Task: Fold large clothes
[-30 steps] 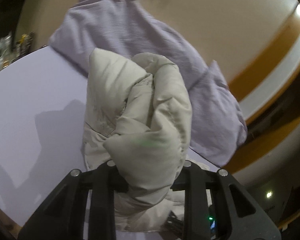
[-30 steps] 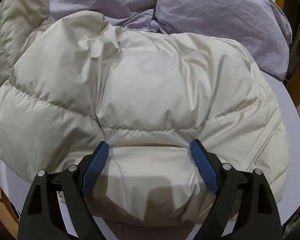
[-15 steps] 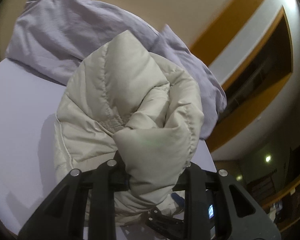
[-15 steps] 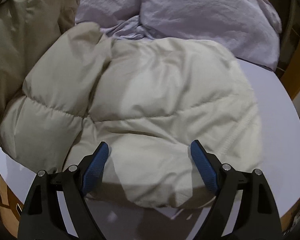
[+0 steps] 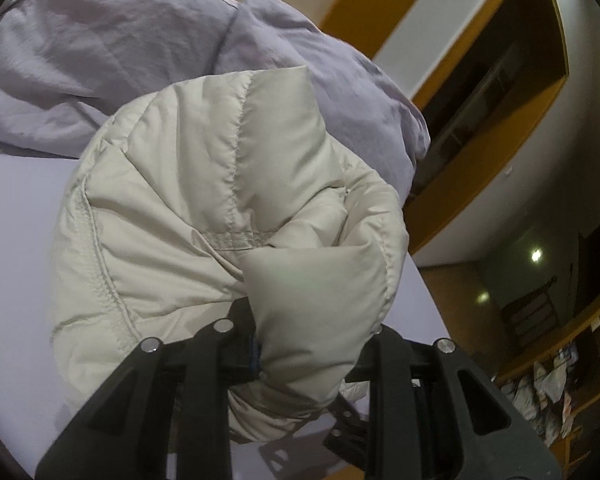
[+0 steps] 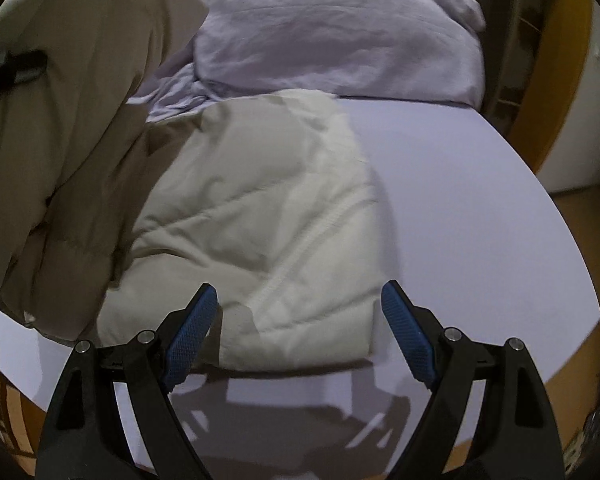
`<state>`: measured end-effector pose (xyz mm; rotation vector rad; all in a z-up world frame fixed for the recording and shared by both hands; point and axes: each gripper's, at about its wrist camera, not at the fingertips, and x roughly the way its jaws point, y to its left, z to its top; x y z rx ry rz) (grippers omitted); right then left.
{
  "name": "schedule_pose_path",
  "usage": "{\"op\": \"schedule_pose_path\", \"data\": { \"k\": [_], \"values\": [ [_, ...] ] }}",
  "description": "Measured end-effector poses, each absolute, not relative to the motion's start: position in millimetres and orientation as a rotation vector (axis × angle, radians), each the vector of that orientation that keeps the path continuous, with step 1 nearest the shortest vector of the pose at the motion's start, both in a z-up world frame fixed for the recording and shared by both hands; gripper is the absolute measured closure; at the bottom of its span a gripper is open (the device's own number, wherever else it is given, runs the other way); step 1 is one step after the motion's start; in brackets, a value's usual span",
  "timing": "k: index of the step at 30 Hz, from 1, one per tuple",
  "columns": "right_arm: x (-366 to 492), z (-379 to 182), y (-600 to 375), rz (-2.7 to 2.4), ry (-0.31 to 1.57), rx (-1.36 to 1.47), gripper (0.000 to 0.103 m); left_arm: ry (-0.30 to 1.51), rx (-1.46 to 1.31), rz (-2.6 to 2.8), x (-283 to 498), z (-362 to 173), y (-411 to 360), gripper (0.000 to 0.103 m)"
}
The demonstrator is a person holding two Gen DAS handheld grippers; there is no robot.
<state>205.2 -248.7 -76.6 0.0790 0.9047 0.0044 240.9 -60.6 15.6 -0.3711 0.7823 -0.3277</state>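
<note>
A cream quilted puffer jacket (image 5: 204, 200) bulges up in the left wrist view, a thick bunch of it clamped in my left gripper (image 5: 312, 320), whose pads are buried in the padding. In the right wrist view the same jacket (image 6: 268, 216) lies partly flat on the white table (image 6: 480, 220), with its lifted part hanging at the left. My right gripper (image 6: 300, 312) hovers open above the jacket's near hem, blue pads (image 6: 408, 340) wide apart with nothing between them. The left gripper's dark body shows at the right wrist view's far left edge.
A crumpled lilac garment (image 6: 340, 32) lies at the back of the table, seen behind the jacket (image 5: 120, 52) in the left view. The table's curved edge (image 6: 572, 320) runs close on the right, with wooden floor and orange wall trim (image 5: 500, 152) beyond.
My left gripper carried the bunched jacket sideways and rolled, so the room's right side swung into view. The right gripper pulled back and up off the jacket, which now looks smaller and flatter.
</note>
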Motion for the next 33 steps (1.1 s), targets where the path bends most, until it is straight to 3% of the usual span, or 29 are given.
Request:
{"op": "schedule_pose_path", "data": {
  "k": [17,24,26,30,33],
  "values": [
    [172,-89,-327,-0.197,0.919,0.221,0.017,0.969,-0.098,-0.41,264,-48,-177,0.077],
    [160,-89,-339,-0.231,0.916,0.248,0.017,0.963,0.006,-0.4,259,-53,-194,0.075],
    [158,-86,-340,-0.234,0.909,0.248,0.017,0.942,0.038,-0.384,251,-49,-194,0.069],
    [157,-81,-339,-0.23,0.894,0.246,0.017,0.909,0.055,-0.384,235,-34,-187,0.045],
    [156,-73,-338,-0.216,0.876,0.249,0.017,0.881,0.054,-0.382,222,-22,-179,0.037]
  ]
}}
